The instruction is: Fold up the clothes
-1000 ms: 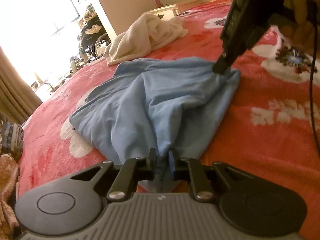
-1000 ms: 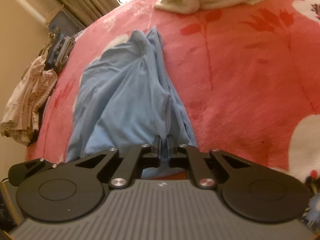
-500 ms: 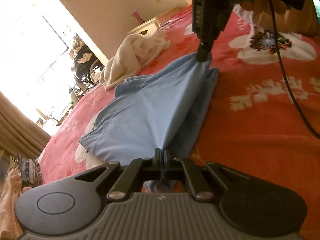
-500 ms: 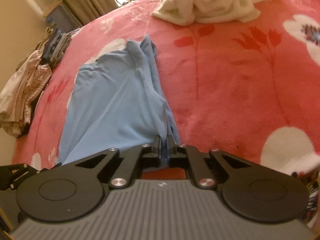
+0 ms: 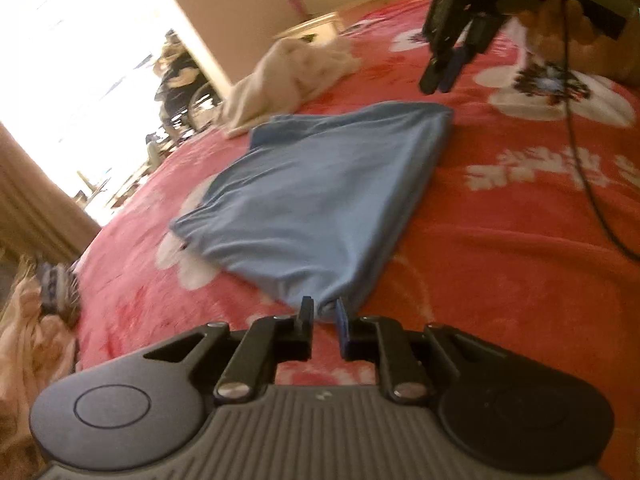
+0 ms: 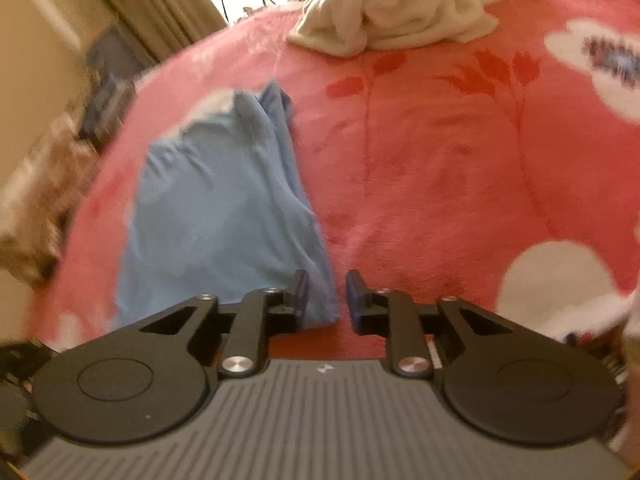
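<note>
A light blue garment (image 5: 320, 196) lies folded flat on the red flowered bed cover (image 5: 500, 260). My left gripper (image 5: 323, 312) is open, its jaws apart on either side of the garment's near corner, which lies slack between them. My right gripper (image 5: 442, 76) shows in the left wrist view lifted above the garment's far corner, jaws apart and empty. In the right wrist view the right gripper (image 6: 326, 292) is open with the blue garment's (image 6: 224, 208) near edge just below its left finger.
A crumpled white towel (image 5: 292, 76) lies on the bed beyond the garment, also in the right wrist view (image 6: 396, 8). Piled clothes (image 5: 28, 340) lie off the bed's left side. A black cable (image 5: 580, 140) hangs over the cover at right.
Both grippers have opened and let go of the blue garment. It now lies flat on the bed. The right gripper has lifted off the far corner.
</note>
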`<act>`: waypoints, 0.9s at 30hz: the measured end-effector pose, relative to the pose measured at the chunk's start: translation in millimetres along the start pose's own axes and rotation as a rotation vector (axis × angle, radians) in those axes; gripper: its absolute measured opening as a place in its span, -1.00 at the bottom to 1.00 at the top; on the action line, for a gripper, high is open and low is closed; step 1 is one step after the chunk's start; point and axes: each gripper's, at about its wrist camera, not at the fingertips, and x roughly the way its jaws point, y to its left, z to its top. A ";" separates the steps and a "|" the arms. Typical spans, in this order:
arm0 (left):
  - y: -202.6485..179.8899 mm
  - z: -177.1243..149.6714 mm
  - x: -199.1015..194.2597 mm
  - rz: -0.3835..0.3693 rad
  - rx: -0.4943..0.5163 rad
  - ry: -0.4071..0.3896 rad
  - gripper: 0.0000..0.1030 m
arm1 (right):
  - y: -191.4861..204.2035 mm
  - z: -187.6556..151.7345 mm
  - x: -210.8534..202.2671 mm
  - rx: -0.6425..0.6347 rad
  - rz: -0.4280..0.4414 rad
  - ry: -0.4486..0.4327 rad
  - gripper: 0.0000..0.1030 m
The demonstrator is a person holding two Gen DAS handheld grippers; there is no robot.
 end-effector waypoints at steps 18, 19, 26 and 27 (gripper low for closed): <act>53.1 -23.5 12.5 -0.264 -0.528 0.144 -0.58 | -16.1 11.6 39.4 0.175 0.097 0.050 -0.12; 61.1 -27.1 8.8 -0.296 -0.581 0.133 -0.52 | -15.8 12.4 41.2 0.175 0.108 0.060 -0.09; 106.3 -37.7 36.5 -0.465 -0.961 0.126 -0.10 | -17.2 20.9 62.1 0.206 0.166 0.112 0.05; 107.6 -40.1 48.8 -0.506 -1.004 0.166 -0.16 | -18.6 21.3 64.5 0.214 0.173 0.116 0.05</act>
